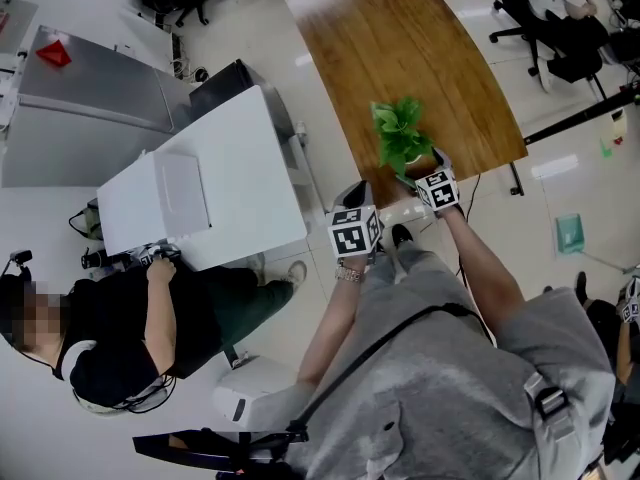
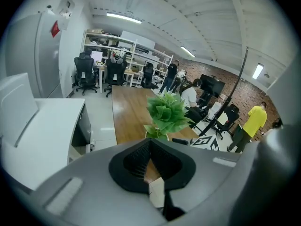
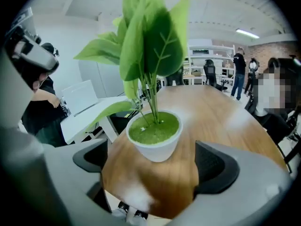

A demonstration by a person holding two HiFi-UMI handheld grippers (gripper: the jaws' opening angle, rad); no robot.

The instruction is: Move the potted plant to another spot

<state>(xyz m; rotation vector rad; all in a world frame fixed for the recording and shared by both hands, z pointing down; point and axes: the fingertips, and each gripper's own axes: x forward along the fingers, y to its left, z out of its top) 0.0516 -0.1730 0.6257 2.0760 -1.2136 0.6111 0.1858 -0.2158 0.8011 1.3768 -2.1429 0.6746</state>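
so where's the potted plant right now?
In the head view the potted plant stands at the near end of the wooden table, right of centre; the open right tool faces it at close range, not touching.

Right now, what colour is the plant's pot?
White. The pot shows best in the right gripper view.

1. A pale, glossy floor (image 1: 250, 28) reflects the overhead lights.
2. A long, curved wooden bench (image 1: 400, 58) stands beside a white desk (image 1: 240, 178), with a grey cabinet (image 1: 90, 108) further off.
3. Black office chairs (image 2: 86, 72) stand before white shelving (image 2: 136, 48) at the far end.
4. Strip lights (image 2: 124, 18) line the white ceiling, and one wall is brick (image 2: 235, 86).
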